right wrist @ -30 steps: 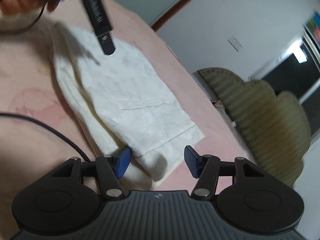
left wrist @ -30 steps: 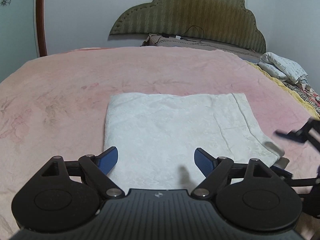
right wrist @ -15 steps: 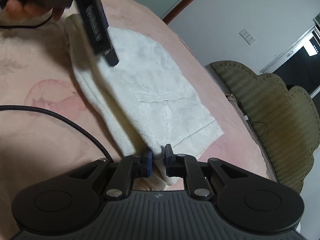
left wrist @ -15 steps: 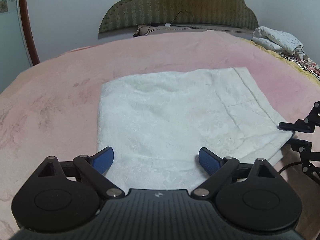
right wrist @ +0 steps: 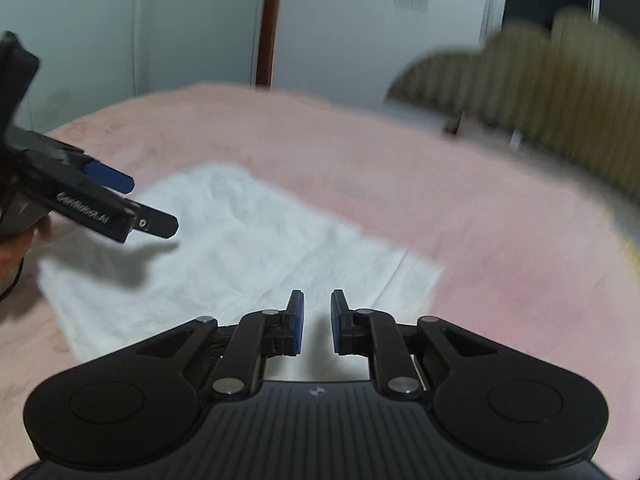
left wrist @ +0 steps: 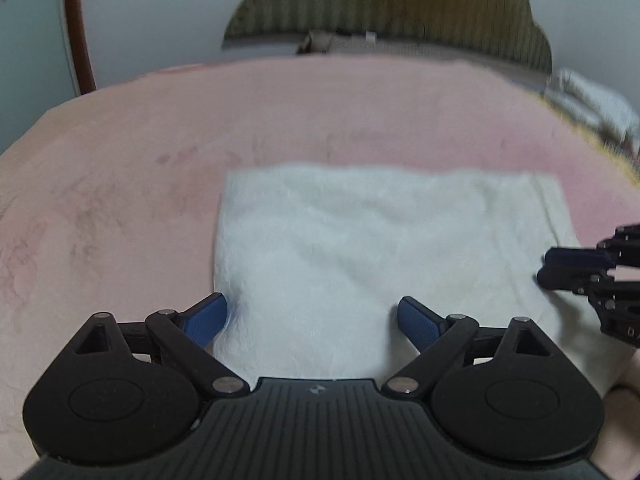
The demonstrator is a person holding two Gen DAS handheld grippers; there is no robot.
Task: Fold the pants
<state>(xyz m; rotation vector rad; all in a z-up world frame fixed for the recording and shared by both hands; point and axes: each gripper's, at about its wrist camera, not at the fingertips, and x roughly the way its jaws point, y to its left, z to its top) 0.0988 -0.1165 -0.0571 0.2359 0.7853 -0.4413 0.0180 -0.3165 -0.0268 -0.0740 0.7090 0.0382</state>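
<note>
the right gripper, jaws narrow and now empty, has released the folded white pants; the left gripper gapes wider over them.

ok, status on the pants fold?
Left gripper jaws just been opening, wide, empty, over near edge of pants. Right gripper jaws just been closing, nearly shut, nothing held. Fold lies flat on pink blanket. Nothing in the way.

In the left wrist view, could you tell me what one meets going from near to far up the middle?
Left gripper → folded white pants → pink bedspread → olive headboard.
</note>
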